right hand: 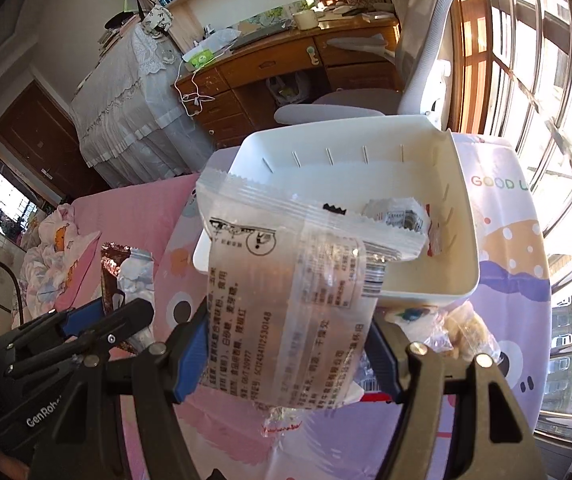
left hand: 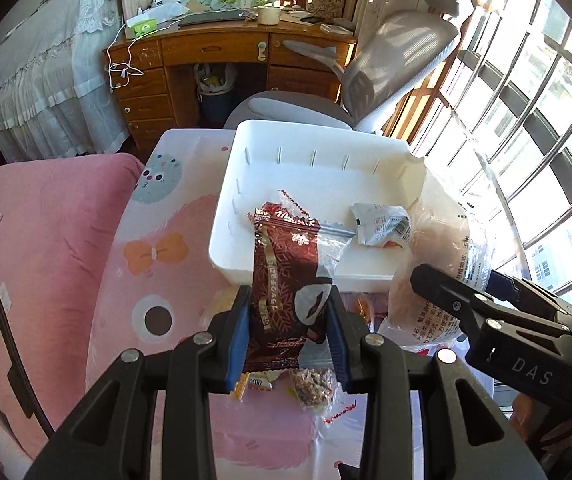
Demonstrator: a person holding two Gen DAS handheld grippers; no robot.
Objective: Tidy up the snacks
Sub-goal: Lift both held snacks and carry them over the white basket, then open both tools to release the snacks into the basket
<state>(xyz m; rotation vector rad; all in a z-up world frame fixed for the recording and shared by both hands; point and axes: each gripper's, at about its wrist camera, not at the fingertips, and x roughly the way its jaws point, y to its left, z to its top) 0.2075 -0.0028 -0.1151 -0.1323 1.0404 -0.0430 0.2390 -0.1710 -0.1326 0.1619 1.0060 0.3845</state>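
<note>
My left gripper [left hand: 290,312] is shut on a dark red snack packet [left hand: 282,280], lifted above the table in front of the white bin [left hand: 318,144]. My right gripper [right hand: 288,320] is shut on a wide clear snack packet [right hand: 286,292] with printed text, also held in the air before the white bin [right hand: 466,216]. One white wrapped snack [left hand: 382,224] lies inside the bin. In the right wrist view the left gripper [right hand: 126,312] and its red packet [right hand: 112,264] show at the left. The right gripper's fingers [left hand: 446,292] appear at the right of the left wrist view.
Several small snacks [left hand: 314,390] lie on the pink cartoon tablecloth [left hand: 154,292] below the grippers, and more snacks [right hand: 462,328] sit near the bin's front. A grey office chair [left hand: 390,72] and a wooden desk [left hand: 214,48] stand behind the table. Windows [left hand: 526,128] line the right side.
</note>
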